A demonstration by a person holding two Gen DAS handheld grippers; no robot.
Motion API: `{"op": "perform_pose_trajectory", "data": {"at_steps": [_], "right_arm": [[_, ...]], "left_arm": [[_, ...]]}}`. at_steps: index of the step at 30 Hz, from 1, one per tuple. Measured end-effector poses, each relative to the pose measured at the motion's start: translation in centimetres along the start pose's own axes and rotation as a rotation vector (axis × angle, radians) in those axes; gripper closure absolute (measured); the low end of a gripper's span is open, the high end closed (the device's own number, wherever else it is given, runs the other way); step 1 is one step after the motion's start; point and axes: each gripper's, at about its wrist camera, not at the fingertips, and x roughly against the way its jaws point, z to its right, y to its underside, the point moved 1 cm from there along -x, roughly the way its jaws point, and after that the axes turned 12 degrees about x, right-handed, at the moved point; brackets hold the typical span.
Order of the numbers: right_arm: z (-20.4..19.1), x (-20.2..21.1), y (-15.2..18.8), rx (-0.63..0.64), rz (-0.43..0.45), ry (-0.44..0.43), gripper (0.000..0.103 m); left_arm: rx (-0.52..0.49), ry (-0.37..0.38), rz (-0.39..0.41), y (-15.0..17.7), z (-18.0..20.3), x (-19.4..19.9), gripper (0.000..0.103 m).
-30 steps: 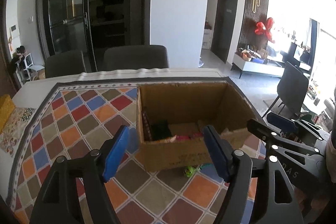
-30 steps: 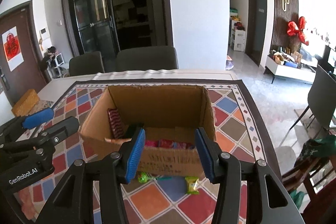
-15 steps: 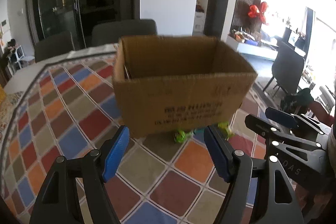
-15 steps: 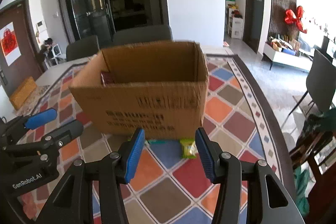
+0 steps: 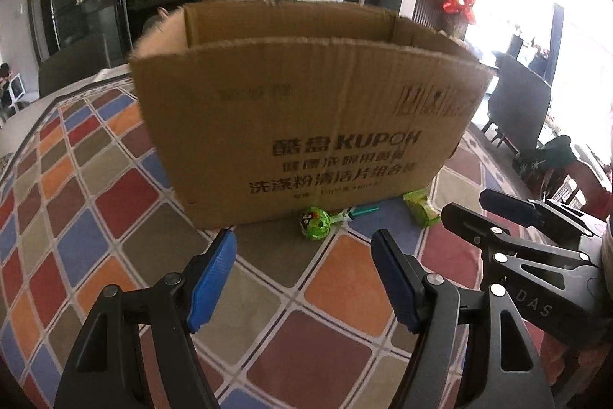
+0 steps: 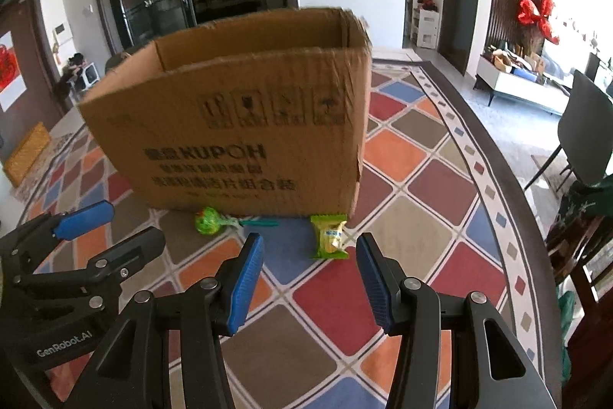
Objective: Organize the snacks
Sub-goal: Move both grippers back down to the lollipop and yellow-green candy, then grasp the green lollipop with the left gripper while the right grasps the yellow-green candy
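Note:
A brown cardboard box with black print stands on the chequered tablecloth; it also shows in the right wrist view. A green lollipop and a small yellow-green snack packet lie on the cloth at the box's front wall. In the right wrist view the lollipop is left and the packet is just ahead. My left gripper is open and empty, low over the cloth just short of the lollipop. My right gripper is open and empty, just short of the packet.
The multicoloured tablecloth covers the table. Dark chairs stand behind the table and to the right. The table's right edge curves past the cloth's border. A yellow object lies at the far left.
Both grippers have dropped from above the box down to the cloth in front of it and moved closer to the two snacks. The box's inside is out of sight now.

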Motion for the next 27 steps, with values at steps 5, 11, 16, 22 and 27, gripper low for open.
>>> {"op": "perform_pose_trajectory", "data": {"at_steps": [5,11,16,22,27], "right_arm": [[0.5,-1.7,0.2,-0.010,-0.021,0.001,0.052],[1.1,-3.3,0.3,-0.027,-0.043,-0.006,0.052],[1.4,-4.4,0.2,-0.027,-0.056,-0.009,0.052],[1.3,-5.1,0.0,-0.018,-0.063,-0.007,0.052],[1.2,-5.9,-0.1,-0.010,-0.079,0.001,0.056]], "left_arm": [[0.002,-0.003,-0.019,-0.3,0.3,-2.1,0.036],[0.027,0.003,-0.044,-0.2,0.3,-3.9,0.041],[0.016,-0.004,-0.060,-0.1,0.6,-5.0,0.045],[0.022,-0.012,-0.079,-0.5,0.3,-6.5,0.053],[0.031,-0.008,-0.089,-0.8,-0.1,-7.1,0.063]]}}
